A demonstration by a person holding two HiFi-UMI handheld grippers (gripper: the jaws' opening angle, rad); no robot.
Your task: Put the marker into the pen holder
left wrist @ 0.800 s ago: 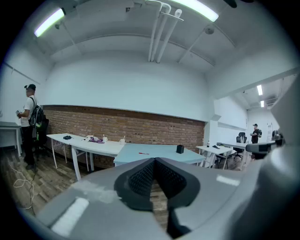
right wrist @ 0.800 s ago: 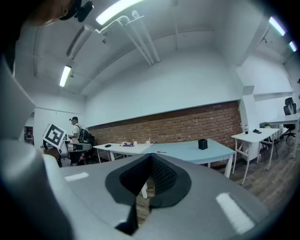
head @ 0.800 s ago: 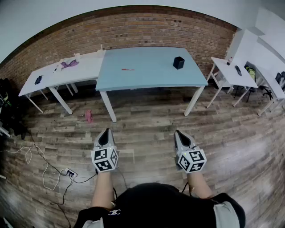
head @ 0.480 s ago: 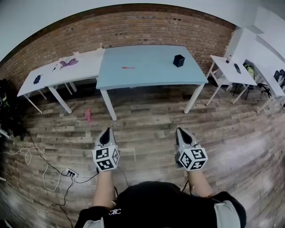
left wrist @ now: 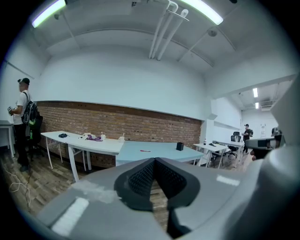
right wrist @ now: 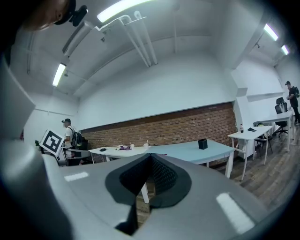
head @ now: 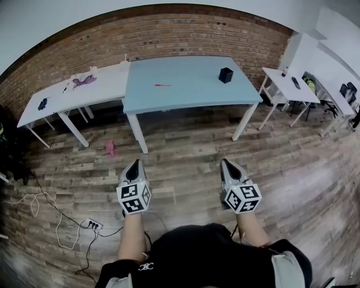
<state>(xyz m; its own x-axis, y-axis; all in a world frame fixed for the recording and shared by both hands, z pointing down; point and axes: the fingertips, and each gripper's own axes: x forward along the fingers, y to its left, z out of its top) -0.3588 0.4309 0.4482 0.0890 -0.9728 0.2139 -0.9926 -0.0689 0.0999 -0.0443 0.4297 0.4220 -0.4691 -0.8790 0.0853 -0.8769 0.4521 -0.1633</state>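
Little is changing: left claw [head: 133, 164] and right claw [head: 228, 163] are staying clenched and empty, well back from the bench [head: 185, 95], where the marker [head: 162, 85] is lying well apart from the holder [head: 225, 75], so the approach is still pending.

Straight ahead at the far side I see a red brick wall [head: 169, 28] with plain white wall [left wrist: 122, 79] above it. In front of it stands a light blue table [head: 191, 97], with a white table [head: 107, 87] butted against its left end and more white tables [head: 284, 90] off to the right. The floor [head: 185, 152] is wood plank with a corded power strip [head: 92, 225] lying at near left, and overhead long light strips [left wrist: 47, 12] and a pair of pipes [left wrist: 161, 28] run along the white ceiling.
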